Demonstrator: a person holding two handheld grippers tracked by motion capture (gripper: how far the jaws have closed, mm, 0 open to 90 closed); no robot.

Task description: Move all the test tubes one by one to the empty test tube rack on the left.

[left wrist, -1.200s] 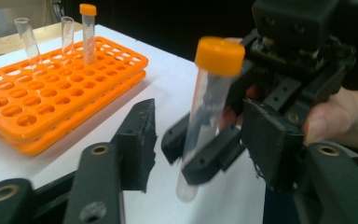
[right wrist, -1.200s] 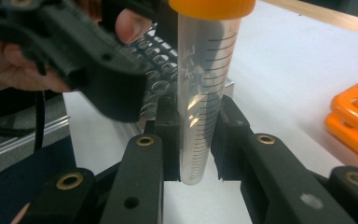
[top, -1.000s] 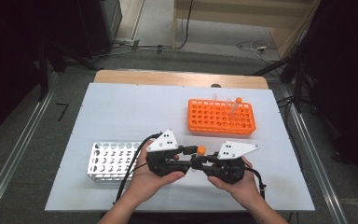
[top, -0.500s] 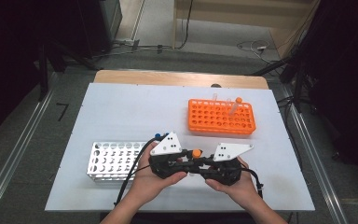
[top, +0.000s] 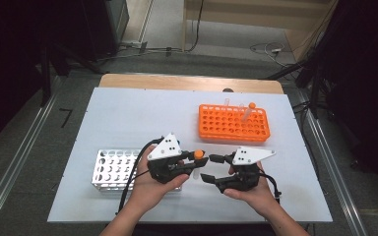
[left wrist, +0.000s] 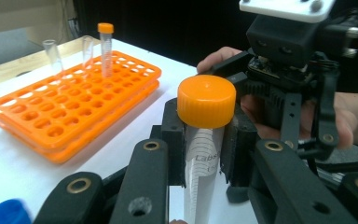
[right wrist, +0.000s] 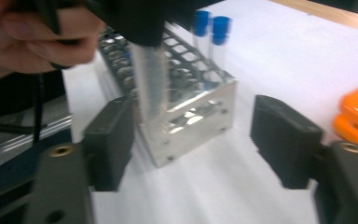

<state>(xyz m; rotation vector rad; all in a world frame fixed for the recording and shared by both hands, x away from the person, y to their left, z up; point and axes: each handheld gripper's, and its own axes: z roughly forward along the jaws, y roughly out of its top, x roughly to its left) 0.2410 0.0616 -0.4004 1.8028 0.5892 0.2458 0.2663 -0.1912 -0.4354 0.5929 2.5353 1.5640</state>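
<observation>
Jaws of the right gripper (top: 207, 167) have just been opening, empty; left gripper (top: 189, 167), at nine o'clock, clamps the clear orange-capped plastic tube (left wrist: 204, 140), so the handover looks complete.

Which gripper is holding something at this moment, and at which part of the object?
The left gripper holds the orange-capped tube by its upper body, just below the cap. The right gripper holds nothing; its jaws have just been opening and stand apart.

White table (top: 128, 113). Orange rack (top: 234, 124) stands on it beyond the right gripper (top: 207, 168); metal rack (top: 114, 168) stands on it just left of the left gripper (top: 195, 164). Both racks well apart.
</observation>
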